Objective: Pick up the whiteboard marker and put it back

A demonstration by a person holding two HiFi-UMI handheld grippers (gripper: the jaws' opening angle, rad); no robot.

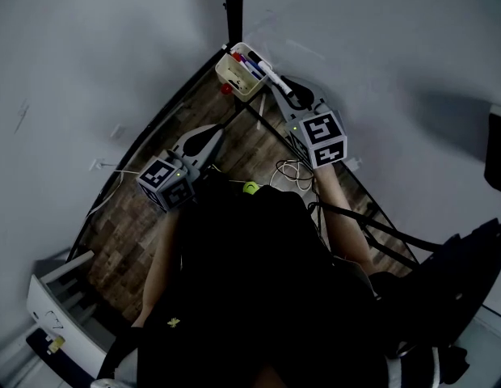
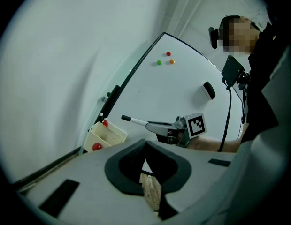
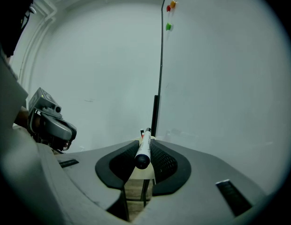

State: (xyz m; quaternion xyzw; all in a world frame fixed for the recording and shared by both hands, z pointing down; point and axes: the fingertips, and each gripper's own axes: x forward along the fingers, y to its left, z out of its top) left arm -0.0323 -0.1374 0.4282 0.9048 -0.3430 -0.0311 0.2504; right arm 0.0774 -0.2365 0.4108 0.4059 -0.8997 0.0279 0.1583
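Pale walls and a whiteboard (image 2: 183,88) close round a strip of wood floor (image 1: 145,225) that runs down the middle of the head view. Your right gripper (image 1: 284,95) sits at upper centre with its jaws clamped on the marker (image 1: 275,81). The marker sticks out toward the upper left and ends just at the right edge of the cream bin (image 1: 232,75). Your left gripper (image 1: 208,138) is lower left of that, well apart from it, with its jaws pressed together and nothing between them.
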